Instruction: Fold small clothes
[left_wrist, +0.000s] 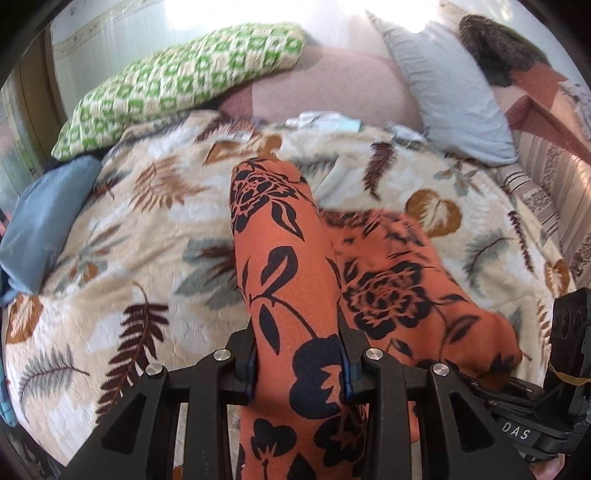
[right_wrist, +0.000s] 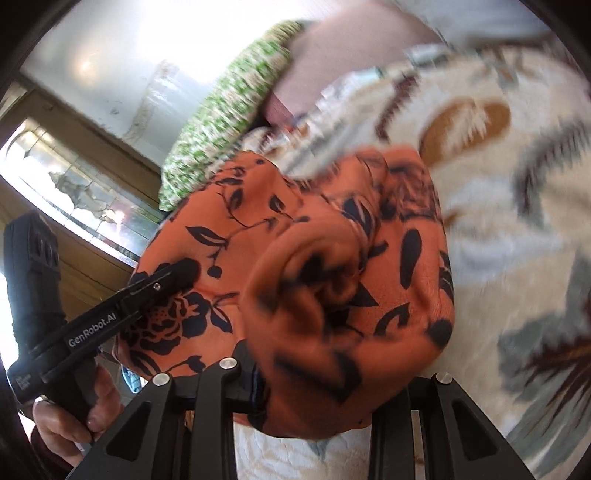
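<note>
Bed covered by a cream quilt with brown and grey leaf print (left_wrist: 155, 236), green-and-cream checked pillow (left_wrist: 177, 77) and pale grey pillow (left_wrist: 447, 88) at the far end. Orange garment with black floral print (left_wrist: 288, 258) is bunched, part lifted off the quilt, part trailing on it. Left gripper (left_wrist: 300, 363) jaws clamped on a thick roll of it; right gripper (right_wrist: 314, 373) jaws also pinching a bunch. No neat fold visible; looks early, with spreading flat and folding left.

orange floral garment (right_wrist: 332, 258) bunched between right gripper (right_wrist: 314, 376) fingers
</note>
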